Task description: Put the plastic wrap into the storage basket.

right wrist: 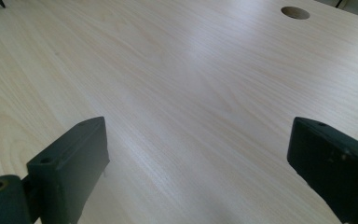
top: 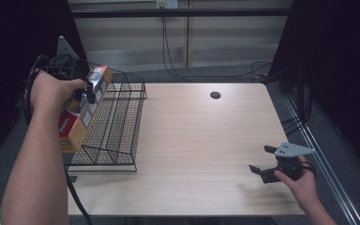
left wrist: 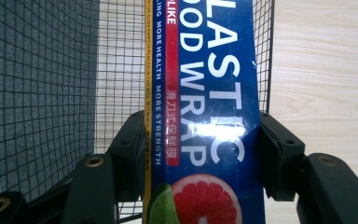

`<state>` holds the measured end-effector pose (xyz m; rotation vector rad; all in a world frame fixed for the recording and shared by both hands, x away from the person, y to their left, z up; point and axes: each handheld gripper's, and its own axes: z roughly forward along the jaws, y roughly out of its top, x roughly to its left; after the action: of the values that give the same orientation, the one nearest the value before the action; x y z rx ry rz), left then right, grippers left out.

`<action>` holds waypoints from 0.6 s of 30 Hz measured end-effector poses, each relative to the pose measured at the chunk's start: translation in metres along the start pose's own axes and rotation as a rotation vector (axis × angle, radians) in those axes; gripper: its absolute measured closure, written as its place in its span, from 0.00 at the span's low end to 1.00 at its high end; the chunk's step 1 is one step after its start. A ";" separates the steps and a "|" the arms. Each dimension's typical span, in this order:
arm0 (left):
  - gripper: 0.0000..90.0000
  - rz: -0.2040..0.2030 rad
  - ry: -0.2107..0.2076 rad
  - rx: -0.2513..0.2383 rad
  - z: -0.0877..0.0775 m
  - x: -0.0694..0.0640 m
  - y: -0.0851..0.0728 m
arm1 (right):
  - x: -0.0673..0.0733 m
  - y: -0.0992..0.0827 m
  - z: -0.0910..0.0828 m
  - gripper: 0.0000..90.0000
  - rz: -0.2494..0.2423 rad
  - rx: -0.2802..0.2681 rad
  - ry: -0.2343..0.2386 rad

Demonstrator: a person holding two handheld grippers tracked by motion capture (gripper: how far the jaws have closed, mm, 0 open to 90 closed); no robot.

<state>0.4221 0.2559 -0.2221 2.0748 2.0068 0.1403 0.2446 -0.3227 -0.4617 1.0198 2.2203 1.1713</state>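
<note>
A long plastic food wrap box, orange and yellow from above and blue with a grapefruit picture up close, hangs tilted over the left side of a black wire basket. My left gripper is shut on the box, one black jaw pressing each long side. Behind the box, the left gripper view shows the basket's mesh. At the table's front right my right gripper rests low over the wood, open, nothing between its jaws.
The light wooden table has a round cable hole near its far edge, also seen as a hole in the right gripper view. Cables run on the grey floor behind. Dark curtains flank both sides.
</note>
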 end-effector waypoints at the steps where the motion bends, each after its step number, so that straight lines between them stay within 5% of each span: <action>1: 0.48 -0.023 -0.007 -0.003 0.000 0.000 0.000 | 0.000 0.000 0.000 0.06 0.003 0.002 0.008; 6: 0.48 -0.042 0.004 -0.010 0.000 0.005 -0.001 | 0.000 0.001 0.000 0.06 0.000 -0.001 0.005; 7: 0.48 -0.017 0.012 -0.009 0.000 0.008 -0.001 | 0.000 0.001 0.000 0.06 0.001 0.001 0.011; 10: 0.48 -0.053 0.003 -0.012 0.002 0.007 -0.001 | 0.000 0.000 0.000 0.06 0.001 -0.002 0.002; 12: 0.48 -0.025 0.017 -0.009 0.003 0.010 0.000 | 0.000 0.000 0.000 0.06 0.002 -0.002 0.003; 18: 0.48 -0.071 0.016 -0.019 0.007 0.013 0.000 | 0.000 0.000 0.001 0.06 0.002 -0.002 0.002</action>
<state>0.4247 0.2679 -0.2296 1.9940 2.0781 0.1628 0.2452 -0.3225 -0.4625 1.0201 2.2196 1.1760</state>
